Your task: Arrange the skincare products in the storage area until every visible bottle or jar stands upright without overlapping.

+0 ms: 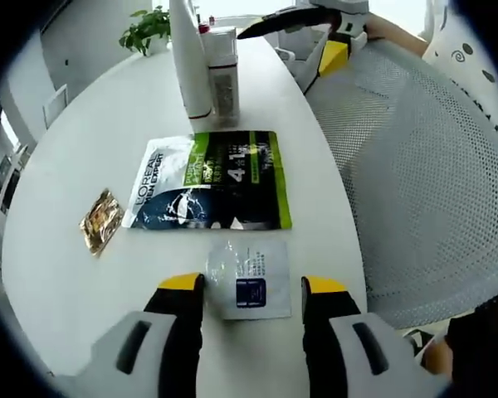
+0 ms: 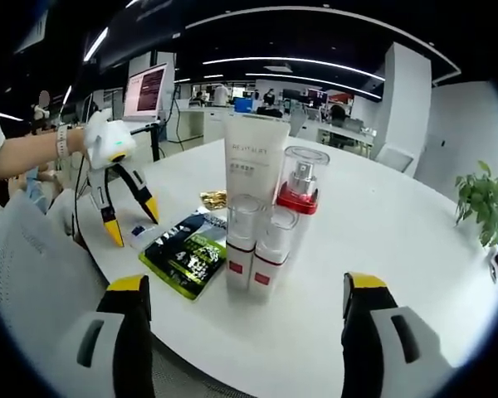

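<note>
Both my grippers stand wide open: left gripper point(image 1: 253, 286) over a small sachet point(image 1: 249, 280), right gripper point(image 2: 247, 290) facing upright bottles point(image 2: 263, 253). Beside them a dark packet point(image 1: 212, 181) lies flat on the white table point(image 1: 83, 124).

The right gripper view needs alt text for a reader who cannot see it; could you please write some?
A cluster of upright skincare containers stands on a round white table: a tall white tube, a red-collared pump bottle and two small clear-capped bottles. The right gripper faces them with jaws wide apart. To their left lie flat sachets, with the left gripper open above them.
</note>
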A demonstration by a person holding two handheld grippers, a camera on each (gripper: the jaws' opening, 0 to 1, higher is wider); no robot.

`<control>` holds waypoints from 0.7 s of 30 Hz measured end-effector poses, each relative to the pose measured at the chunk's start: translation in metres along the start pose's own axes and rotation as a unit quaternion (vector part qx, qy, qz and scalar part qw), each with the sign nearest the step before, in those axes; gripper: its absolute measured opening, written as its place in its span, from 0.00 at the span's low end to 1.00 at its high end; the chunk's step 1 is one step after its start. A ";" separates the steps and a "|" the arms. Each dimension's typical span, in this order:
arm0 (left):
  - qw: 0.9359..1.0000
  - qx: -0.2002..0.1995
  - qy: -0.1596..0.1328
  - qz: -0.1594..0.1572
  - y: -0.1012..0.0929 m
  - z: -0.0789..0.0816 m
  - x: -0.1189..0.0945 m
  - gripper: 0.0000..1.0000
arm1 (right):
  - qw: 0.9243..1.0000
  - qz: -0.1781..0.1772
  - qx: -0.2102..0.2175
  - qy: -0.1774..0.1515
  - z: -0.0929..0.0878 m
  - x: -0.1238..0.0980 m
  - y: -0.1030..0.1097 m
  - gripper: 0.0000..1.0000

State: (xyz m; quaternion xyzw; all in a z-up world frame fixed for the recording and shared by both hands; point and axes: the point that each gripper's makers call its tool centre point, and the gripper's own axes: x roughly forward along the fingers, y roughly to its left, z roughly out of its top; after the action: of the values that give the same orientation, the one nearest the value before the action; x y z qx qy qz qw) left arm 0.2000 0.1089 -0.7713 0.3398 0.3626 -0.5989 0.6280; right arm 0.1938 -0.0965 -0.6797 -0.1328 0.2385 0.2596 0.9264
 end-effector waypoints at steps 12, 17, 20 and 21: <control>0.998 -0.047 -0.006 0.032 0.005 0.005 0.002 0.35 | 1.000 -0.001 -0.004 0.003 -0.001 0.000 0.000 0.95; 0.998 -0.056 -0.013 0.038 0.003 0.007 0.003 0.35 | 1.000 0.000 -0.005 0.003 -0.001 0.000 0.000 0.95; 0.998 -0.054 -0.016 0.038 0.001 0.007 0.003 0.38 | 1.000 0.002 -0.006 0.003 -0.001 0.000 0.001 0.95; 0.998 -0.055 -0.017 0.038 0.001 0.007 0.003 0.38 | 1.000 0.001 -0.006 0.004 -0.001 0.001 0.001 0.95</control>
State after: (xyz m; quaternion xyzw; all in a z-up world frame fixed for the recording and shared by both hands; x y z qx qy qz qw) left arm 0.2016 0.1014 -0.7701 0.3077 0.3714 -0.5593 0.6742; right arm 0.1933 -0.0961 -0.6811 -0.1392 0.2404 0.2619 0.9243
